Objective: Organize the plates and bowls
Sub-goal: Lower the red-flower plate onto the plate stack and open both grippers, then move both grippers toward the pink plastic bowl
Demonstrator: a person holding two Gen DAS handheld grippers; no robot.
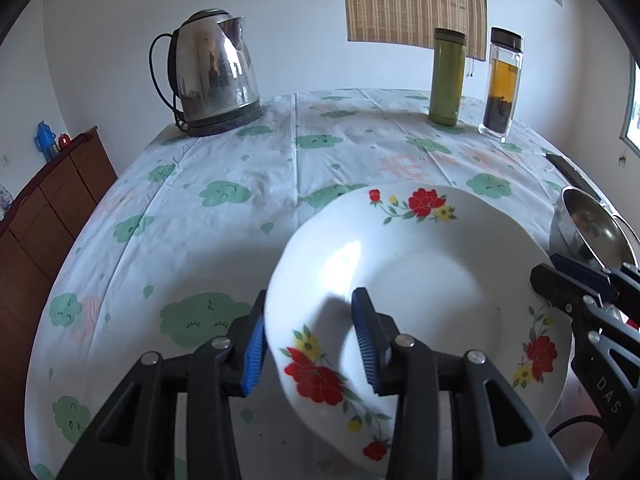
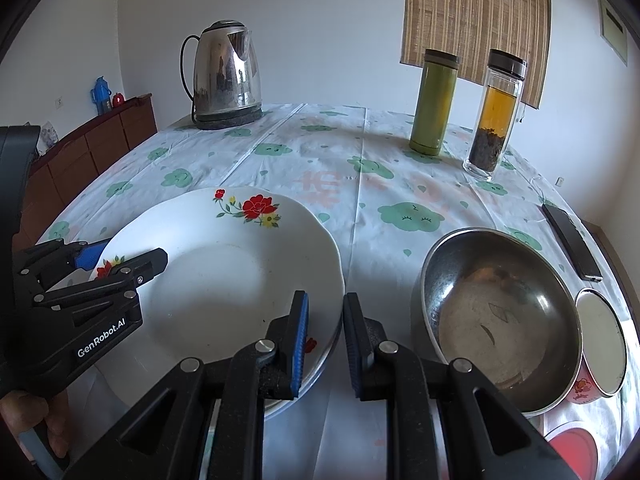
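A white plate with red flowers point(image 1: 420, 288) lies on the flowered tablecloth; it also shows in the right wrist view point(image 2: 224, 272), where a second plate rim shows under it. My left gripper point(image 1: 308, 344) is open with its jaws astride the plate's left rim, one finger outside and one inside. My right gripper point(image 2: 324, 340) is open with its jaws astride the plate's right rim. A steel bowl point(image 2: 500, 328) stands to the right of the plates, also seen in the left wrist view point(image 1: 588, 232). A small flowered bowl point(image 2: 600, 352) sits at its right.
A steel kettle point(image 2: 226, 76) stands at the back left. A green flask point(image 2: 434, 104) and a glass tea bottle point(image 2: 494, 116) stand at the back right. A dark phone point(image 2: 572, 242) lies near the right edge. A red lid point(image 2: 572, 450) lies at the front right.
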